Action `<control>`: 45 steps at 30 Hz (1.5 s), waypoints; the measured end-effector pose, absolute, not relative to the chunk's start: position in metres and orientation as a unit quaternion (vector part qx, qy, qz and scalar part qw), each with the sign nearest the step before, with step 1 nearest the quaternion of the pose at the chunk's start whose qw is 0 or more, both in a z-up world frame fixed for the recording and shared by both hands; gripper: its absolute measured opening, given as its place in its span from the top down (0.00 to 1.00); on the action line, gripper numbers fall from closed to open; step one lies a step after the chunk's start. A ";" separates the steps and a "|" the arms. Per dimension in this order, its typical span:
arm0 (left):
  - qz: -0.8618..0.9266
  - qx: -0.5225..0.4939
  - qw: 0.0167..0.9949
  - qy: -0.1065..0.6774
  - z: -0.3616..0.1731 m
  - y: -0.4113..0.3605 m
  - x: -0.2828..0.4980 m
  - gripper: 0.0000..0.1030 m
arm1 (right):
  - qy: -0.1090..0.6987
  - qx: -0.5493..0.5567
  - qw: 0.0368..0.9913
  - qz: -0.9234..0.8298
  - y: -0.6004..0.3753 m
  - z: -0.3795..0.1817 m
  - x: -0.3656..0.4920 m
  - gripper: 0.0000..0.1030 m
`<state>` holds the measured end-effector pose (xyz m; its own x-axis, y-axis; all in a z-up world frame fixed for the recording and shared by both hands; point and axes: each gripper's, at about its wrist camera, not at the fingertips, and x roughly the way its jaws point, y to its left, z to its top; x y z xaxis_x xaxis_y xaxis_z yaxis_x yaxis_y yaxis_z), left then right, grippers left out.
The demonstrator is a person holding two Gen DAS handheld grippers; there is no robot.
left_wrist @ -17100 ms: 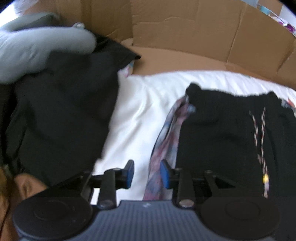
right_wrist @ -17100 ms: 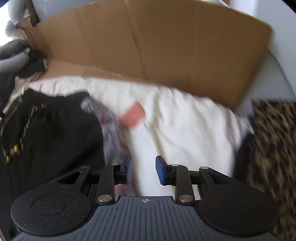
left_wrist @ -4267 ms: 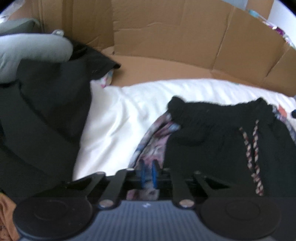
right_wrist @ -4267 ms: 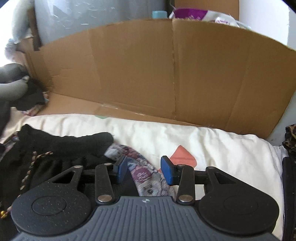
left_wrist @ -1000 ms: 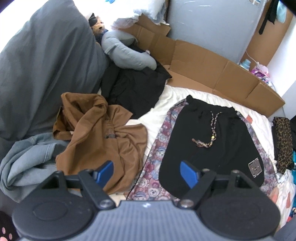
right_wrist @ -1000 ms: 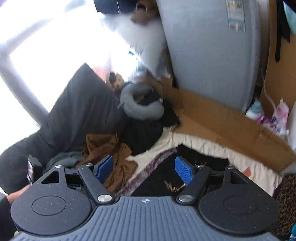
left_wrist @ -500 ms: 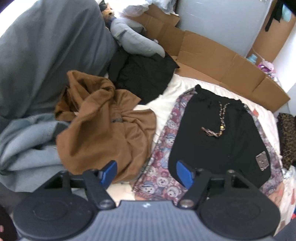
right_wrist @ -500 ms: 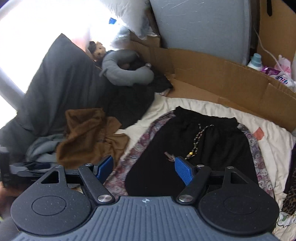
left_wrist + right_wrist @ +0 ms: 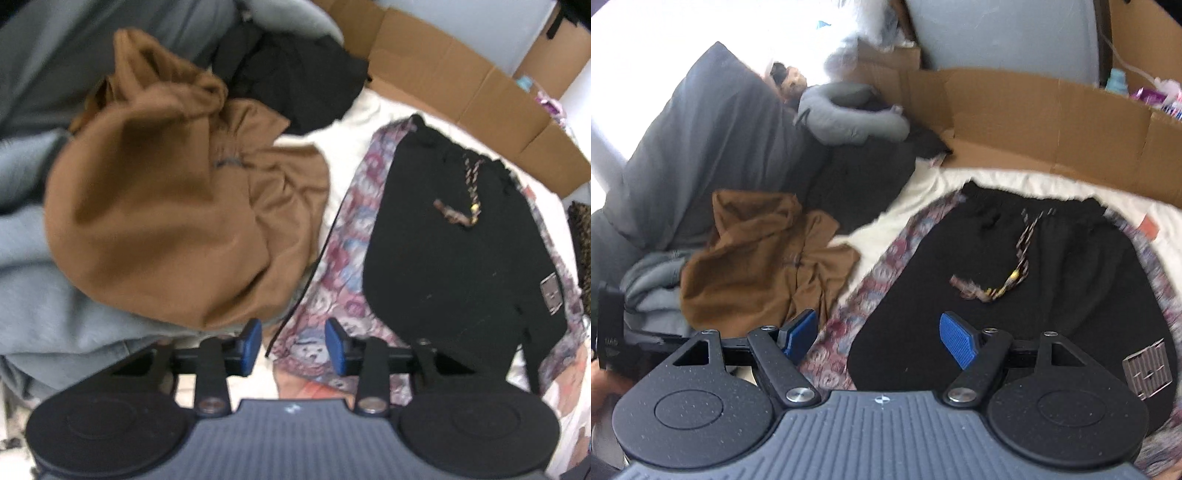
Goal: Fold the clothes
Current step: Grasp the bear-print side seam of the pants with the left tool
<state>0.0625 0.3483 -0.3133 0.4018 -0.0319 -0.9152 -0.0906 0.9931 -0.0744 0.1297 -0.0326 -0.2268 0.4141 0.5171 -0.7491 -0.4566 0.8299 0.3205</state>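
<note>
black drawstring shorts (image 9: 454, 258) flat on patterned garment (image 9: 332, 280) on bed, apparently unfolded. brown hoodie (image 9: 166, 206) heaped beside, untouched. left claw (image 9: 293, 341) closing over patterned hem, nothing gripped; right claw (image 9: 877, 334) wide, empty.
</note>
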 end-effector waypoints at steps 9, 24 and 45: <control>-0.018 -0.028 0.836 0.548 -0.370 0.360 0.068 0.62 | 0.463 0.065 0.836 0.289 -0.010 -0.293 0.109 0.25; -0.058 -0.008 0.827 0.559 -0.424 0.357 0.076 0.63 | 0.486 0.048 0.827 0.276 0.002 -0.347 0.090 0.25; -0.120 -0.051 0.827 0.547 -0.372 0.332 0.077 0.92 | 0.480 0.057 0.812 0.327 0.010 -0.361 0.076 0.25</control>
<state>0.0768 0.3324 -0.3717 0.3734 -0.2535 -0.8924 0.1424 0.9662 -0.2149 0.0762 0.0099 -0.3606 0.3260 0.5850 -0.7426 -0.4760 0.7803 0.4057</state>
